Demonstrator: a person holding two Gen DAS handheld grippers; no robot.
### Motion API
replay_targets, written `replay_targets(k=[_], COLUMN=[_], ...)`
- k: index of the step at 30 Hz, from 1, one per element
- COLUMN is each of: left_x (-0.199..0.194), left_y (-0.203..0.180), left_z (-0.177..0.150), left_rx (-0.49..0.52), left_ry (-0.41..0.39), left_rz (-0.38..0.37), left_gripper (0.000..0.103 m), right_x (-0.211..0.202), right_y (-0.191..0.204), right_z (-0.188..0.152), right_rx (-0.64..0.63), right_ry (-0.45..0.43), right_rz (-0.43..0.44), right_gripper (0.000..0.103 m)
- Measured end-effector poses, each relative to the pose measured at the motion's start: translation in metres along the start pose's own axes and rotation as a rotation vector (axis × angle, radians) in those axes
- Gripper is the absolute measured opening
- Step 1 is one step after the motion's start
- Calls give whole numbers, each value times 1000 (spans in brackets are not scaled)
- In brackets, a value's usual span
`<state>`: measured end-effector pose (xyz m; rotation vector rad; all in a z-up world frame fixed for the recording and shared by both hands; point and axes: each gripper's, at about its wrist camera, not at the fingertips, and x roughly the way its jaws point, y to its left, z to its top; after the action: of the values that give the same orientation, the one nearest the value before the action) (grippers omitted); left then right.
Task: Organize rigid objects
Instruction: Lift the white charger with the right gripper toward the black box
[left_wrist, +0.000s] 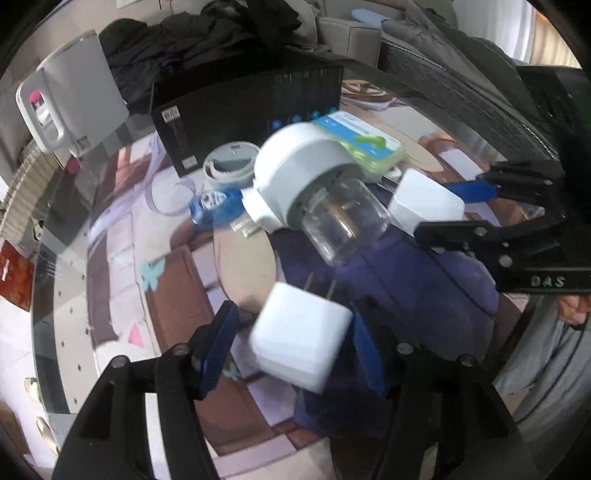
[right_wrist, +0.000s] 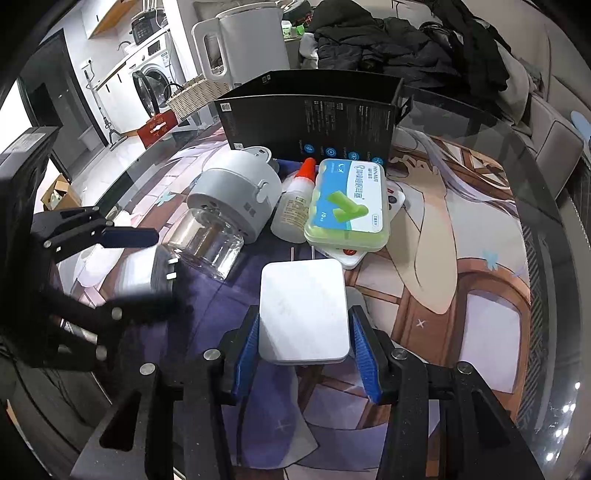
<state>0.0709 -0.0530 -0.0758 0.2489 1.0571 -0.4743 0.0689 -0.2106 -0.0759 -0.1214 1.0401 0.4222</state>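
In the left wrist view my left gripper (left_wrist: 291, 314) holds a white cube charger (left_wrist: 301, 343) between its blue pads, tilted, prongs pointing away. The right wrist view shows that charger (right_wrist: 136, 273) blurred in the left gripper (right_wrist: 159, 266). My right gripper (right_wrist: 306, 314) is shut on a flat white adapter (right_wrist: 304, 306), its prongs towards the clutter. The left view has that gripper (left_wrist: 432, 208) and adapter (left_wrist: 424, 205) at the right. Beyond both lies a white round appliance with a clear jar (right_wrist: 236, 199), on its side.
A green earplug box (right_wrist: 349, 206) rests on a white remote (right_wrist: 351, 256), beside a red-capped glue bottle (right_wrist: 295, 206). Behind stand a black box (right_wrist: 314, 118) and a white kettle (right_wrist: 243, 44). A tape roll (left_wrist: 231, 162) and blue packet (left_wrist: 214, 206) lie left. The glass table edge (right_wrist: 535, 177) curves right.
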Motion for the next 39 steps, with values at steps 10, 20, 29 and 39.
replay_targets(k=[10, 20, 29, 39], left_x=[-10, 0, -23, -85], left_y=[-10, -11, -16, -8], left_z=[-3, 5, 5, 13], left_rx=[2, -31, -20, -65], left_ry=[-5, -3, -94, -392], left_rz=[-60, 5, 56, 138], left_gripper=[59, 40, 40, 40], right_x=[-2, 3, -9, -56], right_y=[2, 5, 7, 19], right_z=[0, 3, 0, 13], right_rx=[0, -32, -43, -46], right_ry=[0, -13, -45, -278], right_rz=[10, -20, -6, -59], right_gripper=[51, 48, 45, 45])
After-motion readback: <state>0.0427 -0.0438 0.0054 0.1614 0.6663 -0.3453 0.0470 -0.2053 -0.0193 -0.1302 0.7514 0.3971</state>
